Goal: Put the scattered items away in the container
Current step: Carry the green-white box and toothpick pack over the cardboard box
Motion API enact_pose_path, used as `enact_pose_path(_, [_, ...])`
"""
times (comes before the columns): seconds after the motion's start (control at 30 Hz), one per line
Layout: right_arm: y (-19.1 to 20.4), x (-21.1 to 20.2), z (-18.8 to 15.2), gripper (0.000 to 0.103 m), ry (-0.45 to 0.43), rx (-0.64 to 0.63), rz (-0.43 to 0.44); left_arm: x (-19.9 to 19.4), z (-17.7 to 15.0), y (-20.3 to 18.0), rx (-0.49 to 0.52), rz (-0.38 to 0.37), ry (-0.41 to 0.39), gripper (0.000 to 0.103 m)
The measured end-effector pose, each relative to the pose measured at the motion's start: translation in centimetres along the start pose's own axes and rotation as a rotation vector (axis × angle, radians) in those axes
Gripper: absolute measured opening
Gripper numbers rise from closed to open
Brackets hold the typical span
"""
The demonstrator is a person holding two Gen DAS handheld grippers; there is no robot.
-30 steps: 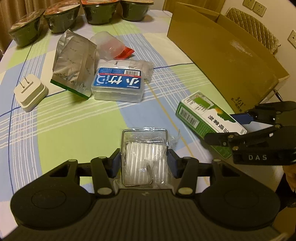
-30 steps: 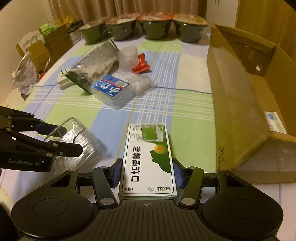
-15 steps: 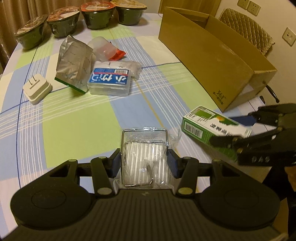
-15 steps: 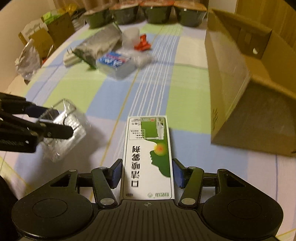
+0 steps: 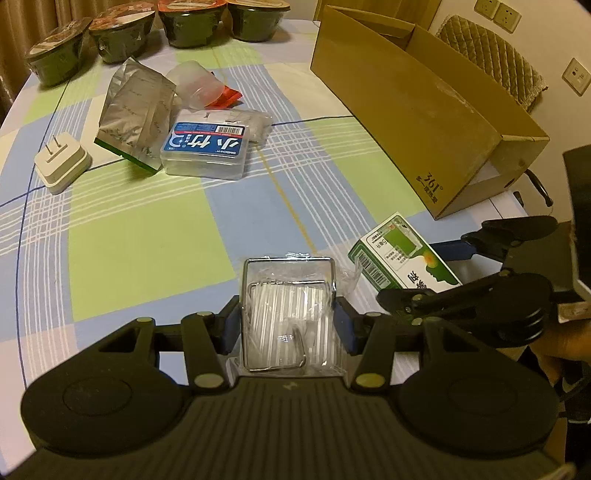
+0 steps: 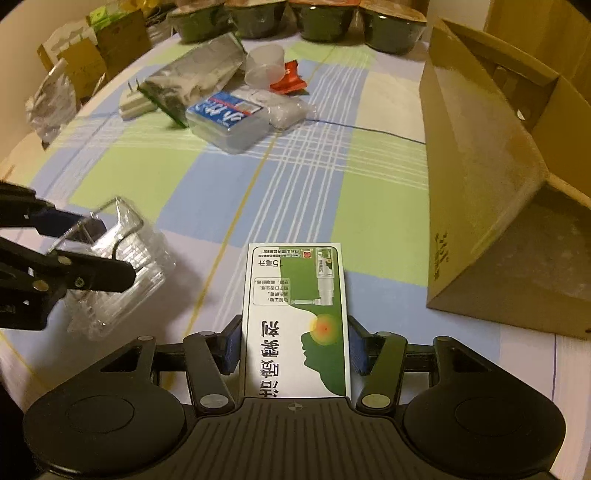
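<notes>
my left gripper [image 5: 288, 325] is clamped on the plastic pack [image 5: 286, 314], right gripper [image 6: 294, 345] on the green box [image 6: 295, 321]; i'd lift both clear over the carton [image 6: 480, 177] wall before releasing.

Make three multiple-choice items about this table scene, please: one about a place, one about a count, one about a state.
1. Where is the white plug adapter?
A. inside the cardboard box
B. on the tablecloth, left of the silver foil pouch
C. in the right gripper

2. How many dark bowls stand in a row at the table's far edge?
A. two
B. four
C. six

3. What is the state of the left gripper?
A. shut on the clear packet
B. open above the table
C. shut on the green and white box

Answers:
1 B: the adapter lies on the cloth beside the silver foil pouch.
2 B: four bowls show in the left wrist view.
3 A: its jaws press both sides of the clear packet; the right gripper holds the green and white box.
</notes>
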State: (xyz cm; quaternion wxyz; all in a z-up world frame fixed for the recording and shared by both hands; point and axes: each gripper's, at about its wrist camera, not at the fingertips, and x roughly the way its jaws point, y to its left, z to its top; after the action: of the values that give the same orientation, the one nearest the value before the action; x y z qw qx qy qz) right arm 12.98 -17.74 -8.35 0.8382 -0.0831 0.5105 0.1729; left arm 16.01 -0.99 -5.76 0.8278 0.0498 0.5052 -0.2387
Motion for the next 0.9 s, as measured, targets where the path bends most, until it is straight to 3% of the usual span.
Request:
enact_pose_path(0.33, [-0.2,-5.4,0.4,0.058,-0.106,0.026,0.003,-1.6,0.0,-0.6,0.015,0.014,-0.021,0.047])
enact_pose_path(0.9, [-4.3,-14.7,0.7,0.058,-0.271,0.093,-0.047,-6.0,3.1,-6.8,0.095,0.017,-0.112,0.047])
